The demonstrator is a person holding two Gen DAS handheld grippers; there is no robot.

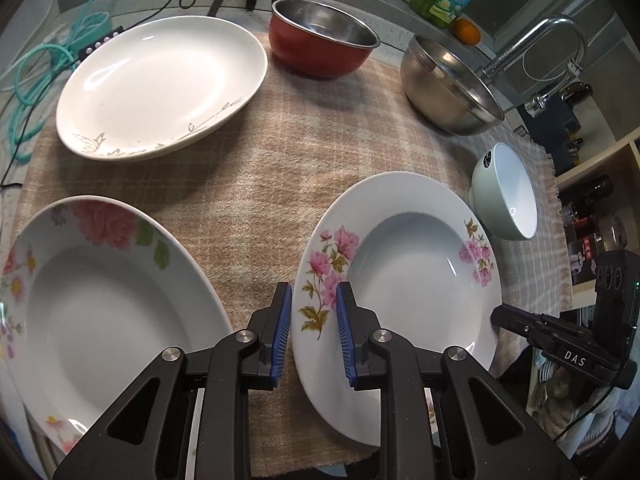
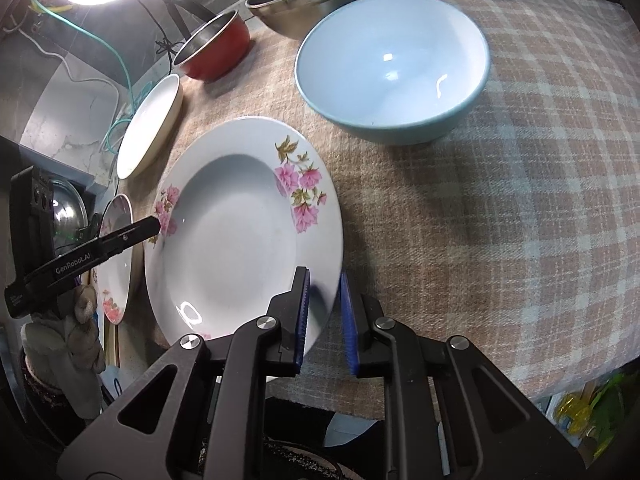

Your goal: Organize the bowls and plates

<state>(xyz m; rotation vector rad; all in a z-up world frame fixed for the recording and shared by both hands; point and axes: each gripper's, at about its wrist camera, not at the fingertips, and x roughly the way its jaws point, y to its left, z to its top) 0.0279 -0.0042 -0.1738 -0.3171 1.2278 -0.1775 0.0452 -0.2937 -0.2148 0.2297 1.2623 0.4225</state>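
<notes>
A white soup plate with pink flowers point(image 1: 416, 264) point(image 2: 236, 232) lies near the front edge of the plaid cloth point(image 1: 260, 184). My left gripper point(image 1: 314, 288) is shut on its left rim, one blue pad outside the edge and one on the flowered rim. My right gripper point(image 2: 324, 274) is shut on the opposite rim in the same way. Each gripper shows in the other's view: the right one point(image 1: 500, 316) at the plate's right edge, the left one point(image 2: 154, 224) at its far edge. I cannot tell whether the plate is off the cloth.
A rose-patterned plate point(image 1: 100, 300) sits left of the held one, and a large white plate point(image 1: 160, 84) behind it. A red bowl point(image 1: 320, 40), a steel bowl point(image 1: 448, 88) and a pale blue-green bowl point(image 2: 392, 68) stand at the back and right. A faucet point(image 1: 536, 48) rises beyond.
</notes>
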